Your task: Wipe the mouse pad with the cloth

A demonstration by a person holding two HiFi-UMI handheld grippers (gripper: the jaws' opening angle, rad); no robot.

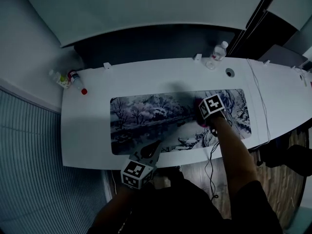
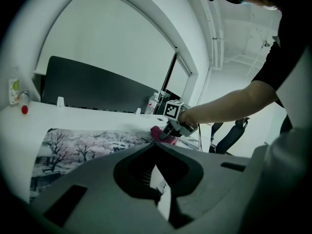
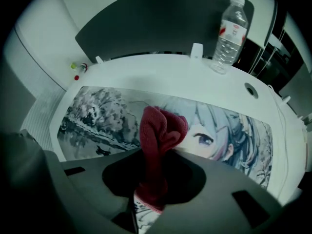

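Note:
A long mouse pad [image 1: 161, 116] printed with snowy trees and a cartoon face lies along the white desk [image 1: 87, 130]. My right gripper [image 1: 201, 112] stands on the pad's right part, shut on a dark red cloth [image 1: 198, 104]. In the right gripper view the cloth [image 3: 158, 130] bunches out of the jaws [image 3: 156, 152] onto the pad [image 3: 97, 111] beside the printed face. My left gripper [image 1: 152, 149] rests at the pad's front edge near the middle, jaws together with nothing in them [image 2: 155, 145]. The left gripper view shows the right gripper [image 2: 165, 130] pressing the cloth [image 2: 158, 132] onto the pad [image 2: 83, 145].
A clear water bottle [image 1: 218, 52] stands at the desk's back right, near a round cable hole [image 1: 230, 72]. Small bottles [image 1: 68, 78] and a red cap [image 1: 84, 91] sit at the back left corner. A thin cable [image 1: 261, 106] crosses the desk right of the pad. A dark panel [image 1: 156, 43] backs the desk.

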